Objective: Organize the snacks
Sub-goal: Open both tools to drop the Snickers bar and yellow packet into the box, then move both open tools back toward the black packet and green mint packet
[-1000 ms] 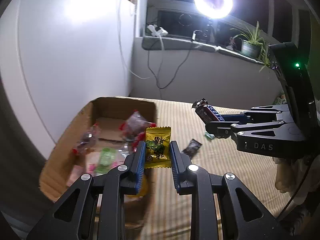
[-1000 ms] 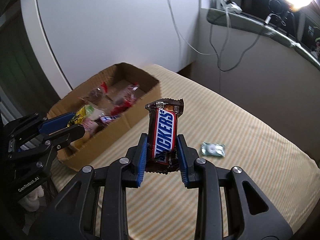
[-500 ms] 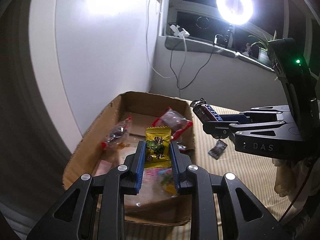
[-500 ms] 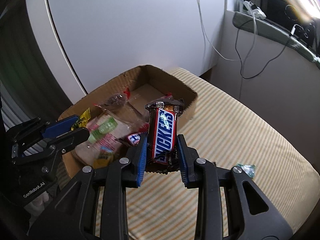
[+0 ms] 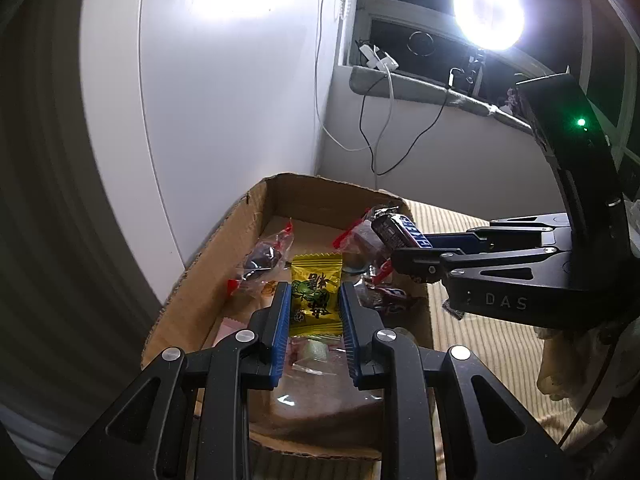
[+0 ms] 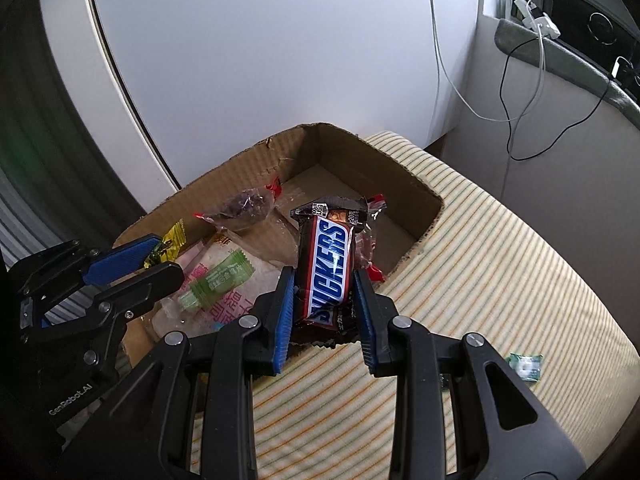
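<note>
Yellow packet [image 5: 316, 294] pinched between left fingers [image 5: 280, 320]; Snickers bar [image 6: 328, 272] clamped between right fingers [image 6: 362, 304].

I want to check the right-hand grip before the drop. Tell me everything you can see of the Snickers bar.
The Snickers bar is a small bar in a glossy brown wrapper with a blue logo on white and crimped, serrated ends. It looks unopened. It stands nearly upright, tilted slightly, with the blue pads of the right gripper shut on its lower half, top end free. It hangs over the near edge of the cardboard box, above the snacks already inside, touching nothing but the pads.
</note>
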`<state>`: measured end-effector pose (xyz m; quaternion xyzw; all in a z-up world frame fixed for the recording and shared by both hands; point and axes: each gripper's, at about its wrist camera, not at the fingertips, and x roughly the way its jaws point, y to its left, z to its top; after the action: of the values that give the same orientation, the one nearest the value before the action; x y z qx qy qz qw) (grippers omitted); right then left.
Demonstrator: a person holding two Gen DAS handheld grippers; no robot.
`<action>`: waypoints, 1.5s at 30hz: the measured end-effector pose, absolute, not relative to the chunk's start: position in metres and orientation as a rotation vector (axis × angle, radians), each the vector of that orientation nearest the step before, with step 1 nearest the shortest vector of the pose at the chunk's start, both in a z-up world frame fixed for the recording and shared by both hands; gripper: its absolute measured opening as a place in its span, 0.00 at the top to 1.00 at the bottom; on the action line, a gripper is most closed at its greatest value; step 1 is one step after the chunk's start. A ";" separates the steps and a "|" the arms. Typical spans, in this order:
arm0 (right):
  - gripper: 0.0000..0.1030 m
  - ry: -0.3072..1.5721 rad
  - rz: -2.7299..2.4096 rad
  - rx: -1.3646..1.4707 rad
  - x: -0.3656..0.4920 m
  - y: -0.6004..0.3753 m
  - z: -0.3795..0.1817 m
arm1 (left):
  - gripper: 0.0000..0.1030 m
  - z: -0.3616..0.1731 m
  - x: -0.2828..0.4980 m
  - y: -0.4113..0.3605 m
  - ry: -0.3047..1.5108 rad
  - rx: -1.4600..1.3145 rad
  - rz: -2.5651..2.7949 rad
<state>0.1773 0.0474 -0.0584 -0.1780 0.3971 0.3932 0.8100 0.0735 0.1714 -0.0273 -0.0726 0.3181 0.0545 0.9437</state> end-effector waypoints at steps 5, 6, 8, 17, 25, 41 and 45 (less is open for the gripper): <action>0.71 0.862 0.852 -0.373 0.182 0.051 -0.063 | 0.78 -0.029 0.076 0.173 0.654 -0.147 0.115; 0.71 0.864 0.853 -0.373 0.182 0.052 -0.064 | 0.78 -0.030 0.077 0.173 0.655 -0.147 0.115; 0.71 0.865 0.857 -0.374 0.183 0.054 -0.065 | 0.78 -0.030 0.078 0.173 0.658 -0.146 0.117; 0.58 0.832 0.853 -0.380 0.183 0.055 -0.063 | 0.72 -0.028 0.078 0.173 0.657 -0.138 0.128; 0.15 0.771 0.820 -0.357 0.184 0.045 -0.051 | 0.36 -0.027 0.078 0.173 0.650 -0.130 0.146; 0.15 0.741 0.794 -0.338 0.188 0.014 -0.040 | 0.32 -0.020 0.081 0.154 0.650 -0.102 0.124; 0.15 0.736 0.777 -0.323 0.193 -0.003 -0.038 | 0.32 -0.017 0.083 0.142 0.647 -0.089 0.106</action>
<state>0.1925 -0.0032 -0.0377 -0.1531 0.3491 0.3687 0.8478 0.0835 0.1424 -0.0168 -0.0439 0.3178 0.0518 0.9457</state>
